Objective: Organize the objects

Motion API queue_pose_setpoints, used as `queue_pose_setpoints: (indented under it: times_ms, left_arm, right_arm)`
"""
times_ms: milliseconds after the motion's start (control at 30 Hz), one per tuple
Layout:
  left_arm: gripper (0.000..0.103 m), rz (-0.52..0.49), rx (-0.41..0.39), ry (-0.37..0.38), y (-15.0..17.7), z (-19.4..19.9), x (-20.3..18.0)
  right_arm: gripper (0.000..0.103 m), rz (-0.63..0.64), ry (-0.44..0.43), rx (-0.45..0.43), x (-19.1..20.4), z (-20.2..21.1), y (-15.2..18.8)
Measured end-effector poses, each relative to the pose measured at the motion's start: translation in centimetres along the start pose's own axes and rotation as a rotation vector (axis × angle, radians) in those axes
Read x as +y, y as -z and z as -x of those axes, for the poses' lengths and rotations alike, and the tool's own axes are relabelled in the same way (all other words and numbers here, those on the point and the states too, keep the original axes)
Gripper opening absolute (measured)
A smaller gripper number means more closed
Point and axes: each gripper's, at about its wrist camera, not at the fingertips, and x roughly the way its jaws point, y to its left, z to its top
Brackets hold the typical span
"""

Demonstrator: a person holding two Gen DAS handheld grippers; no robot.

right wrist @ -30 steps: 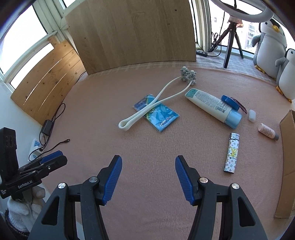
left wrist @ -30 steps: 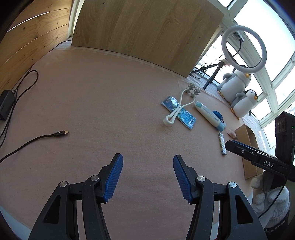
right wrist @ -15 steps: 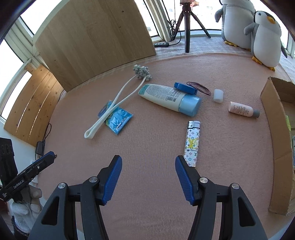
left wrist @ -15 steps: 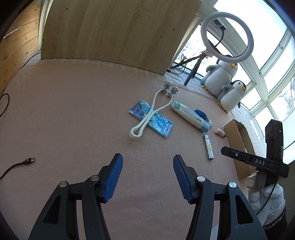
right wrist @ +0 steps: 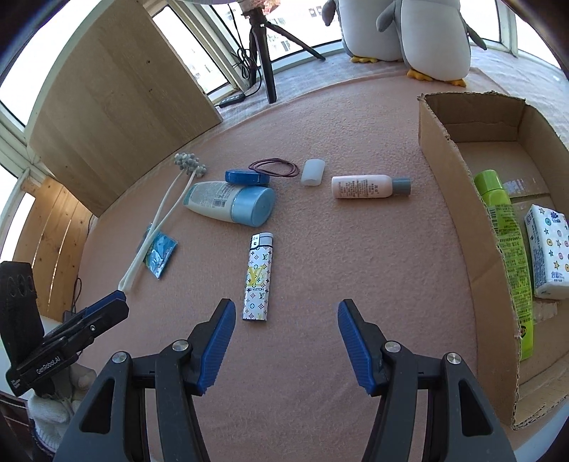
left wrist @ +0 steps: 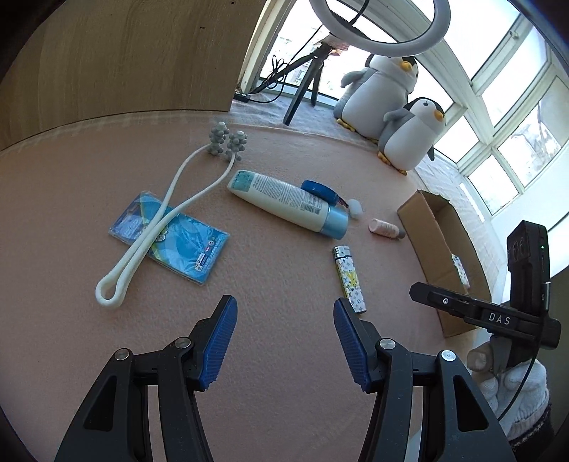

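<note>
On the pink mat lie a patterned lighter (right wrist: 258, 277) (left wrist: 348, 279), a white tube with a blue cap (right wrist: 231, 203) (left wrist: 288, 204), a small pink bottle (right wrist: 370, 186) (left wrist: 386, 228), a white massage roller (left wrist: 167, 220) (right wrist: 160, 227) across a blue packet (left wrist: 170, 240), a blue round tin (right wrist: 247, 176), hair ties (right wrist: 274, 167) and a white cap (right wrist: 313, 172). A cardboard box (right wrist: 451, 199) (left wrist: 434, 234) at the right holds a green bottle (right wrist: 508, 245) and a tissue pack (right wrist: 547, 256). My left gripper (left wrist: 284, 312) is open, the lighter's end by its right finger. My right gripper (right wrist: 286, 316) is open, just behind and right of the lighter.
Two plush penguins (left wrist: 391, 103) and a ring light on a tripod (left wrist: 377, 32) stand at the mat's far edge by the windows. A wooden board (right wrist: 117, 92) leans at the back left. Gloved hands (left wrist: 512, 387) hold each gripper's handle.
Both grippers have swung right and moved forward toward the objects. The lighter and the box now sit much closer. Both stay open, and nothing on the mat has shifted.
</note>
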Motion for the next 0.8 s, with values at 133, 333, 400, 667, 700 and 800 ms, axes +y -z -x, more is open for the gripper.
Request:
queue_pose_setpoints:
  times_ms: [133, 333, 400, 667, 700, 800]
  left_arm:
    - [0.060, -0.017, -0.013, -0.016, -2.2, -0.8, -1.1]
    - [0.060, -0.026, -0.006, -0.047, -5.3, -3.2, -1.9]
    - [0.060, -0.027, -0.005, -0.048, -6.3, -4.1, -2.1]
    - [0.060, -0.038, 0.017, -0.050, -9.6, -8.5, -2.7]
    - [0.060, -0.040, 0.020, -0.054, -10.0, -9.1, -2.8]
    - [0.060, -0.061, 0.036, -0.065, -10.8, -10.5, -3.3]
  right_arm:
    - [0.056, -0.002, -0.024, -0.004, -0.8, 0.1, -0.4]
    - [0.054, 0.000, -0.056, 0.004, -1.6, 0.1, -0.8]
    - [0.054, 0.005, -0.065, 0.010, -1.7, 0.2, -0.7]
    - [0.054, 0.018, -0.064, 0.020, -2.5, 1.3, -0.1]
    - [0.054, 0.016, -0.064, 0.018, -2.7, 1.6, -0.1]
    - [0.054, 0.011, -0.065, 0.005, -3.3, 2.7, 0.1]
